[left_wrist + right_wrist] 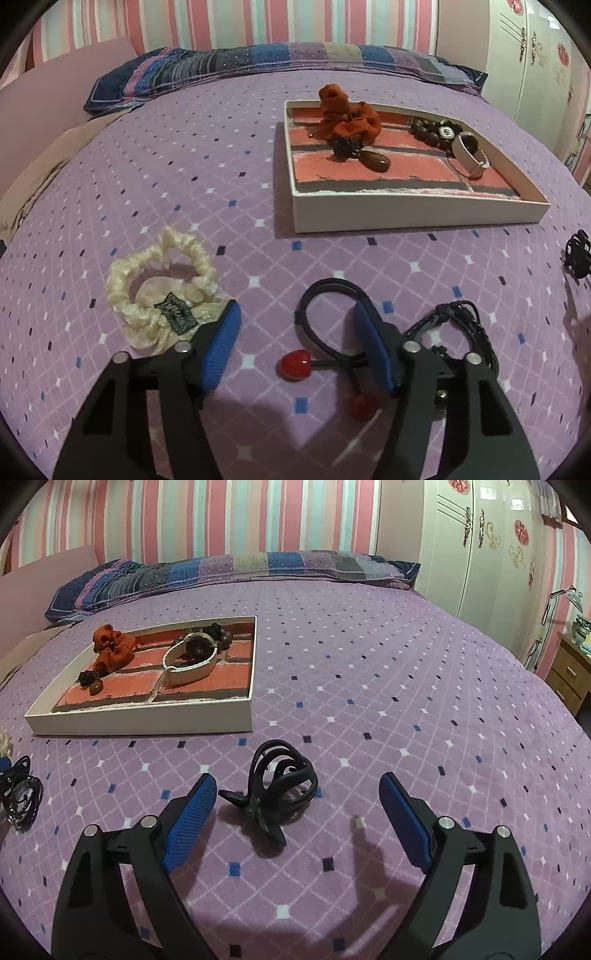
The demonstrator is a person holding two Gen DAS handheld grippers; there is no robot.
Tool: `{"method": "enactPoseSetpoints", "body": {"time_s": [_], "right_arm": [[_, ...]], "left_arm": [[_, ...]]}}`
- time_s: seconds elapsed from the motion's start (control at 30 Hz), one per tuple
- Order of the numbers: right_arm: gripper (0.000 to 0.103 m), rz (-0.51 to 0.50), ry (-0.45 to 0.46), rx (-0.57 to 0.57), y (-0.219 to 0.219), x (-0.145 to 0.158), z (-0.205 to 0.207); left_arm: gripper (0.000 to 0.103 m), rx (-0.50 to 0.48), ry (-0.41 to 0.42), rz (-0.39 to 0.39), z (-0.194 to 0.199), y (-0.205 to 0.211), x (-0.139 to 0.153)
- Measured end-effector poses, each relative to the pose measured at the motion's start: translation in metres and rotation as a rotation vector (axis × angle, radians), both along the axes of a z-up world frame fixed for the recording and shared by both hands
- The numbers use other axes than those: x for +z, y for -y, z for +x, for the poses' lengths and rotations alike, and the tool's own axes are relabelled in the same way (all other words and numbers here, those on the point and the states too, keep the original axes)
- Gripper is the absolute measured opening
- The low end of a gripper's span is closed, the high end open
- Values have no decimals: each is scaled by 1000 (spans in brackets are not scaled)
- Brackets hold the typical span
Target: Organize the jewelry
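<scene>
In my left wrist view, the black hair tie [325,314] with its two red heart beads lies low in the centre of the frame, between the blue pads of my left gripper [299,343]. The jaws stand partly spread; the right pad covers part of the loop, though I cannot tell whether it touches, and nothing is pinched. A cream scrunchie [162,291] sits just beside the left pad, and a black braided bracelet [458,325] just beyond the right one. The white tray [406,218], upper right, holds an orange scrunchie [347,114], dark beads and a watch [469,151].

In my right wrist view, the black claw clip [277,786] lies on the purple bedspread [406,701] at centre, between the wide-spread pads of my right gripper [297,812], touching neither.
</scene>
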State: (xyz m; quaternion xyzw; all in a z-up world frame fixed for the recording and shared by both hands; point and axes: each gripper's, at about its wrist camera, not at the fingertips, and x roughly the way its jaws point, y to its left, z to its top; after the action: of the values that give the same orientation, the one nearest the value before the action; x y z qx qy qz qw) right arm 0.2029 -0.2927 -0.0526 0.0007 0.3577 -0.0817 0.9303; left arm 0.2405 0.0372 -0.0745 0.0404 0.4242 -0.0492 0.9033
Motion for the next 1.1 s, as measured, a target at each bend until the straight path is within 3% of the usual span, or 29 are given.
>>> {"method": "enactPoseSetpoints", "body": {"time_s": [0.1,0.4,0.53,0.67,0.83,1.1], "right_arm": [[88,4,2,0,1,0,0],[83,7,-3,12,-1,-1,0],[77,16,-7,28,-2,-1,0],[71,36,-11,41,-2,-1,1],[62,68,-18,56,-1,-2,4],[57,99,-18,64,1,-2,6]], "left_arm": [[50,-11,-1,0,-1,5,1],[47,-25,-16,-23,5,9,-1],[31,-55,-16,-29,5,15,-1],[25,-60,-12,-32,4,16,-1],[9,-48,-7,-42,2,13,1],[4,-37,1,-67,-1,6,6]]}}
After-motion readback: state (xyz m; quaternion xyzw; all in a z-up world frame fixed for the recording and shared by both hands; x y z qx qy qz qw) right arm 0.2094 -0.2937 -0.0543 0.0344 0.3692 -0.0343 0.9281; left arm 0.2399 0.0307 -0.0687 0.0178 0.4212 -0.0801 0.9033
